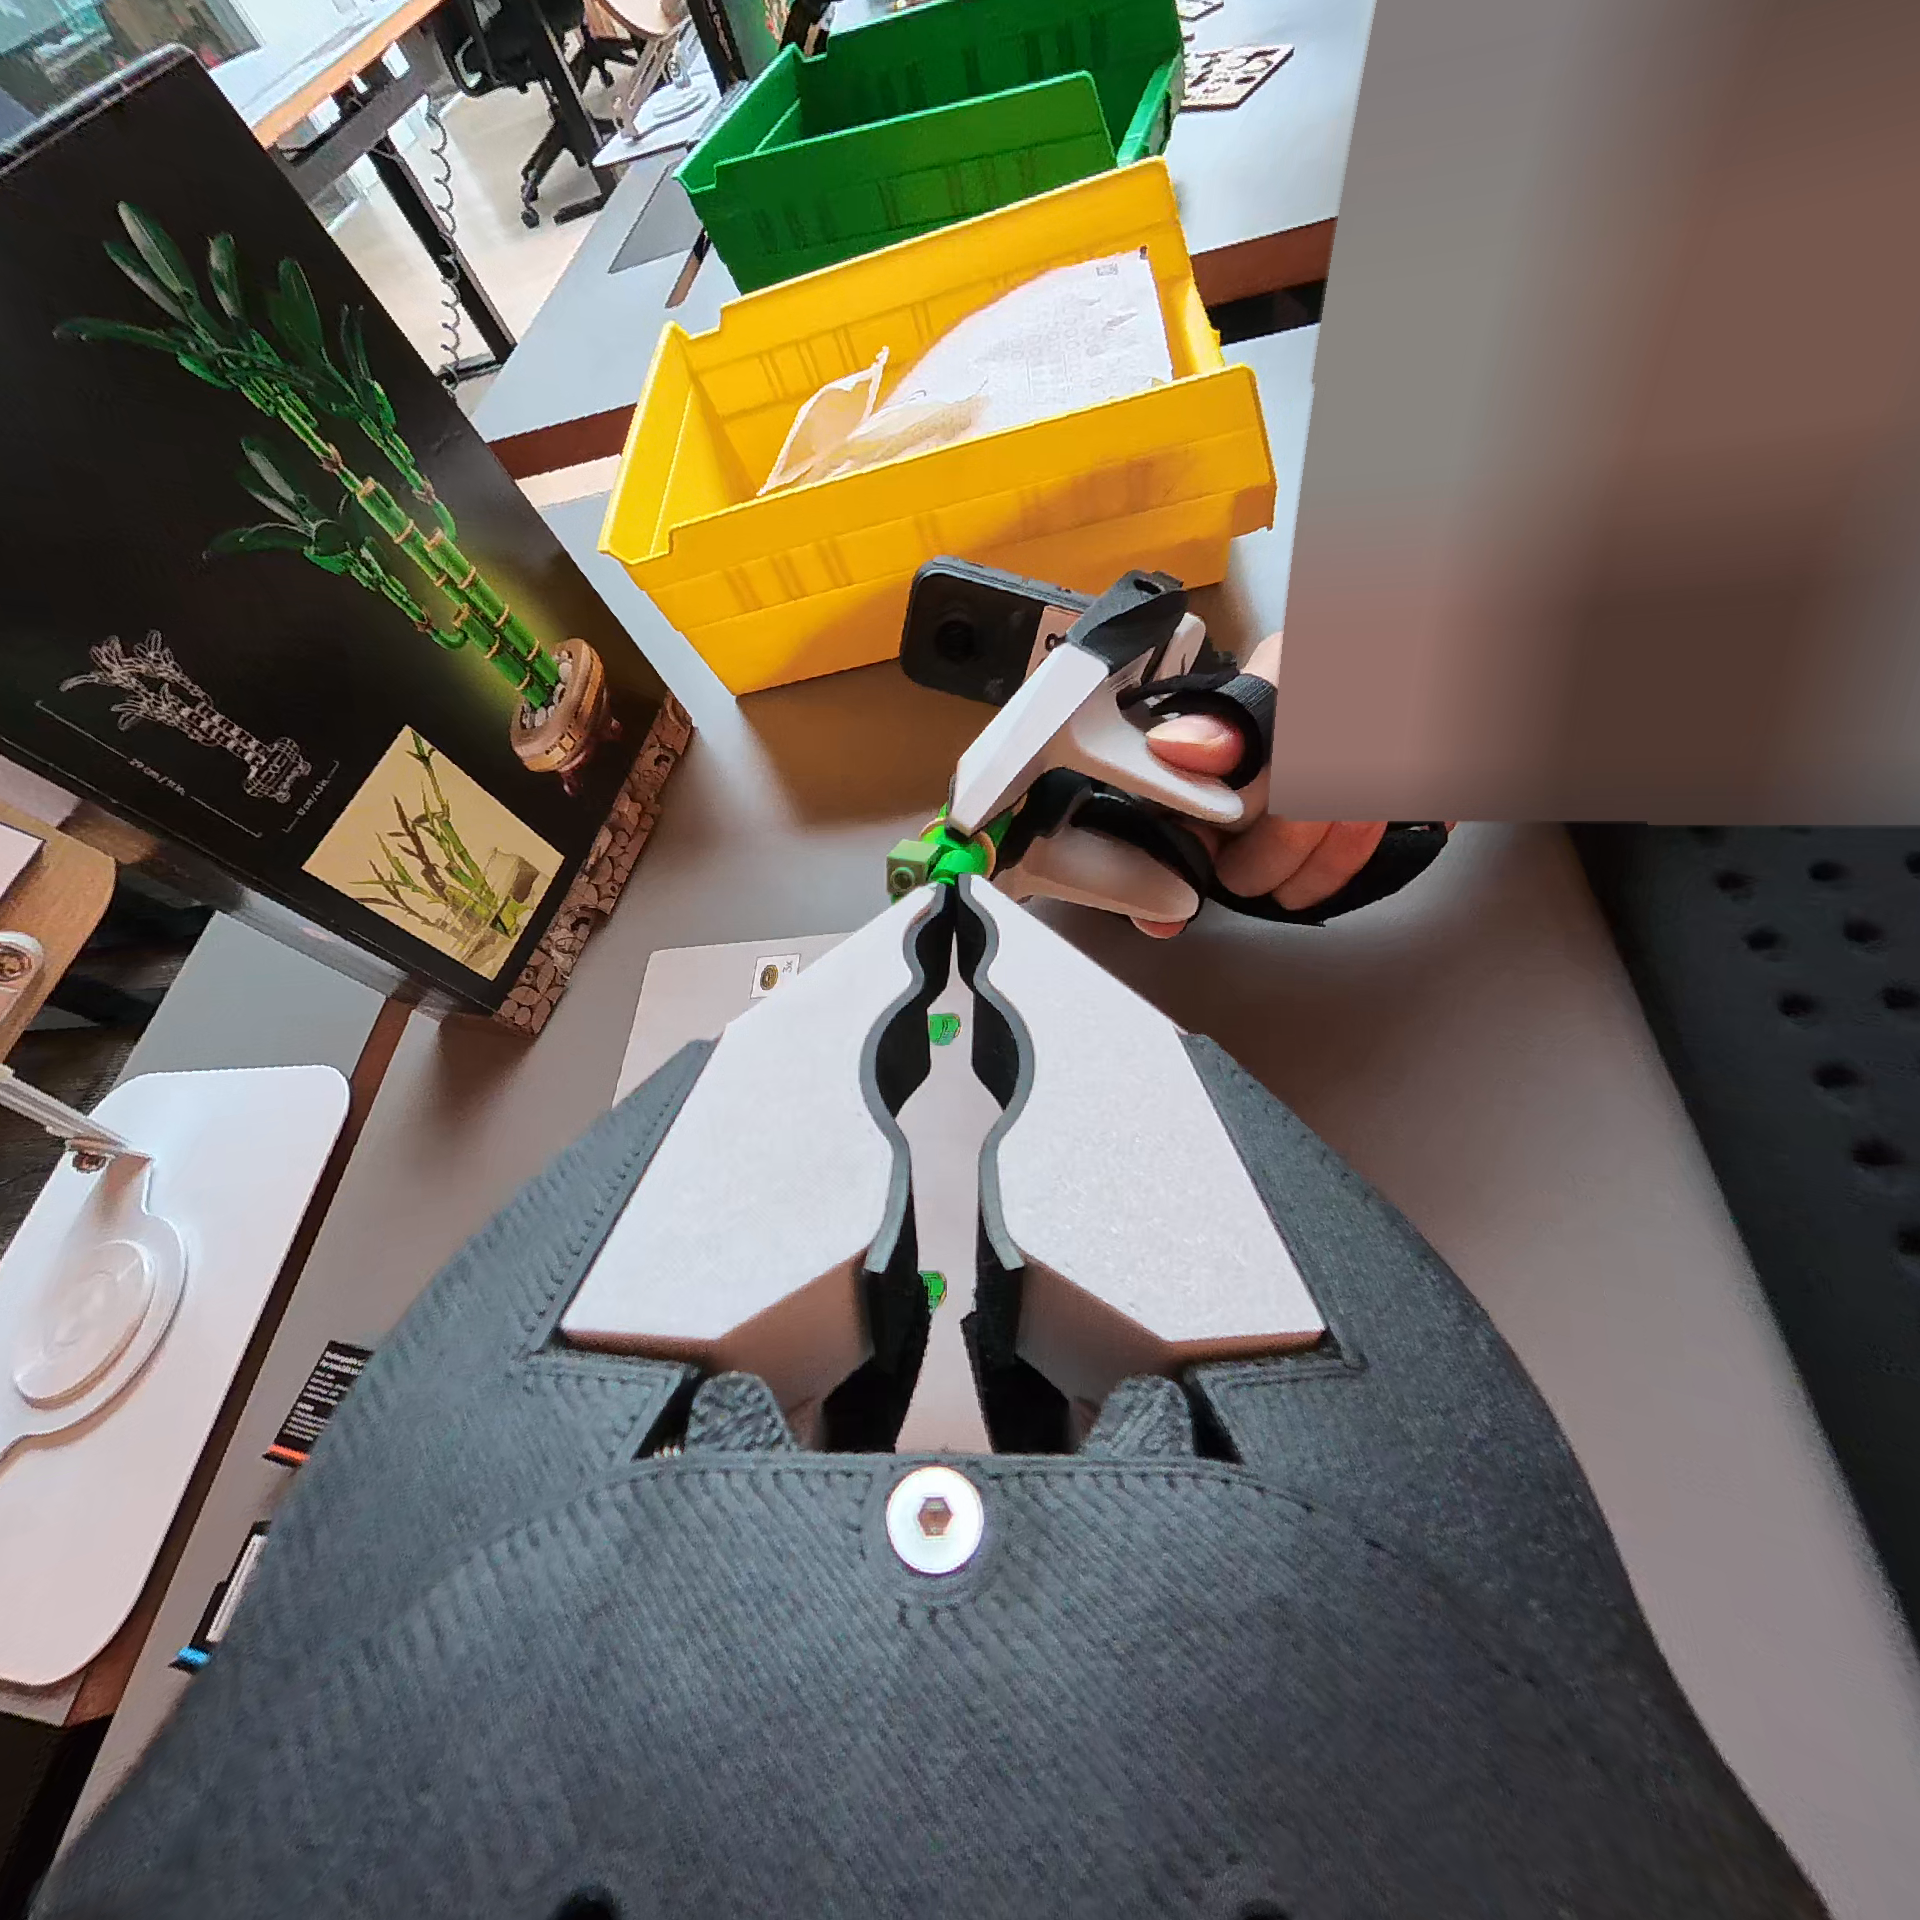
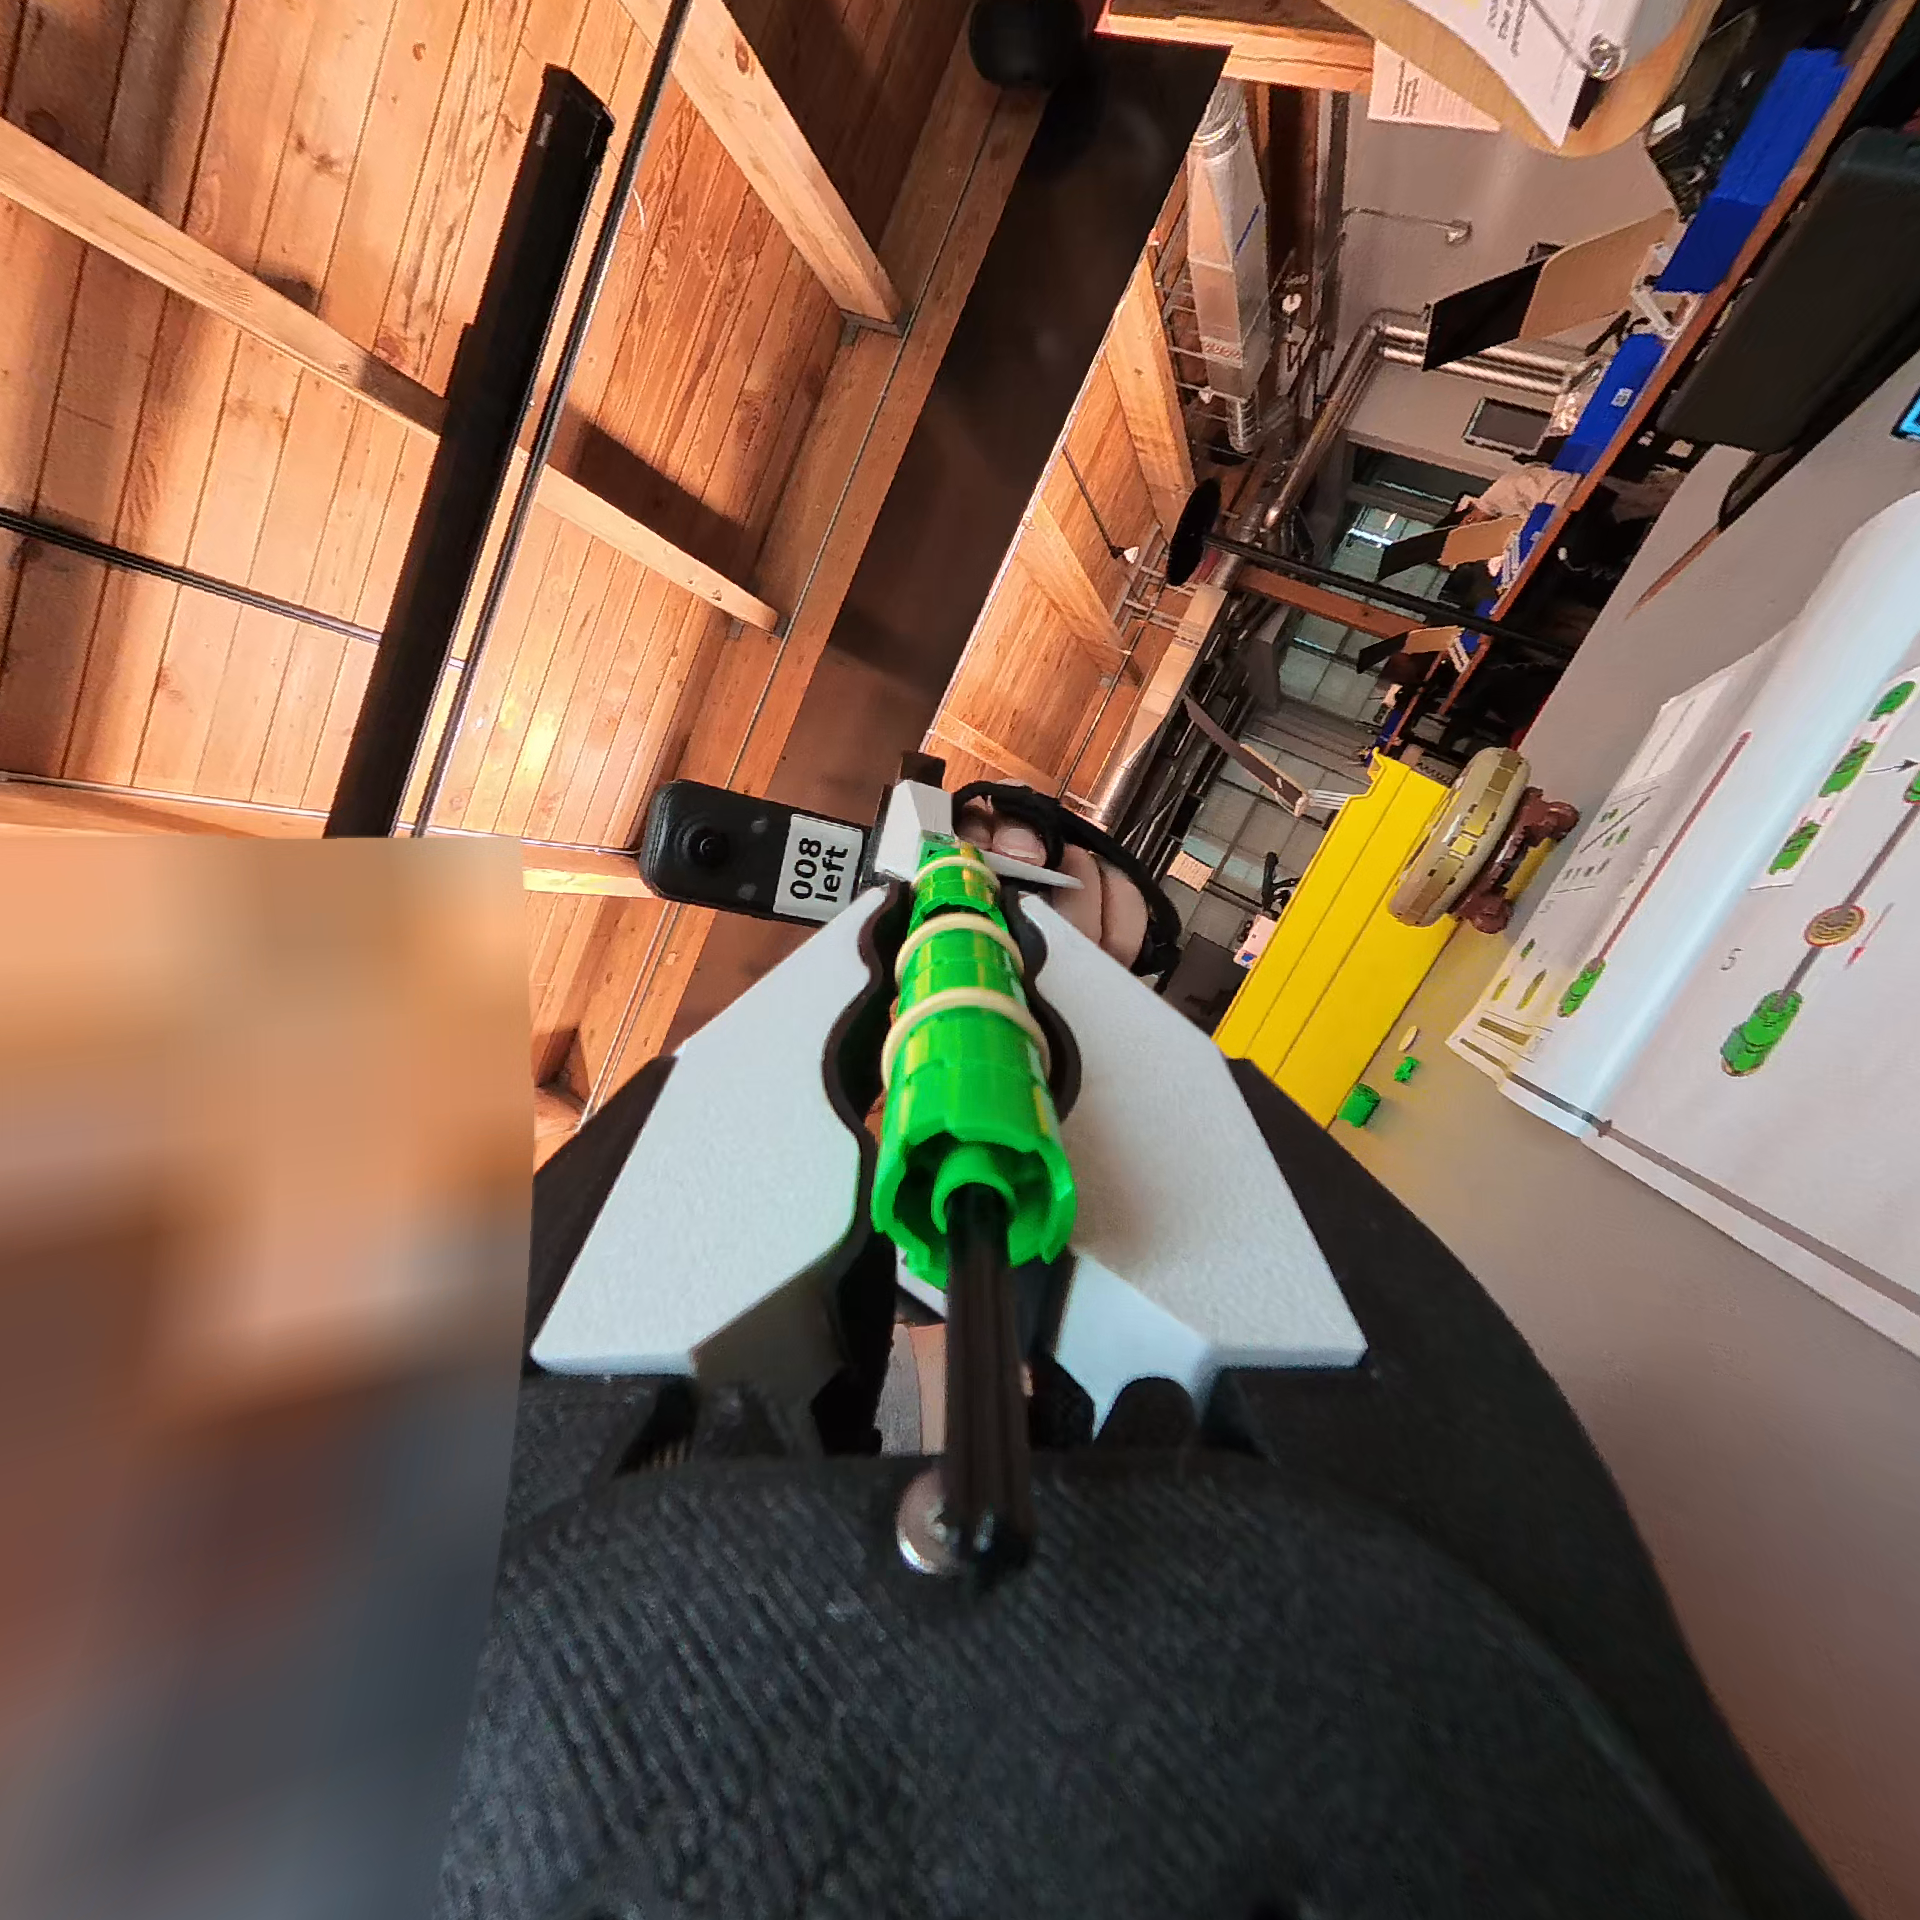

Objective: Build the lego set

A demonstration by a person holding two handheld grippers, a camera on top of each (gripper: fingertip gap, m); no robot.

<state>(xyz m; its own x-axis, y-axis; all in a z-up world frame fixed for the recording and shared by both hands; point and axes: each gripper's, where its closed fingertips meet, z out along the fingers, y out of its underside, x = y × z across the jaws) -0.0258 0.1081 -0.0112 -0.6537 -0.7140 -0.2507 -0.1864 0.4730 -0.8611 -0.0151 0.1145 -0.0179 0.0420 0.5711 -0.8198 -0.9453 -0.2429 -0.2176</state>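
Spreading under everything, the smooth grey worktop (image 1: 1403,1039) carries a glossy black set box (image 1: 260,540), a ribbed yellow plastic bin (image 1: 935,540) and an open instruction booklet (image 2: 1714,935). Above it, the right gripper (image 2: 961,1039), with matte white wedge-shaped jaws, clamps narrowly on the green stalk (image 2: 966,1060), a segmented cylinder banded with cream rings on a thin black rod. The left gripper (image 1: 951,904), jaws nearly closed, pinches that stalk's small green end piece (image 1: 914,862).

2 bins (image 1: 935,540): 1 yellow, 1 green (image 1: 914,177); 1 box (image 1: 281,582).
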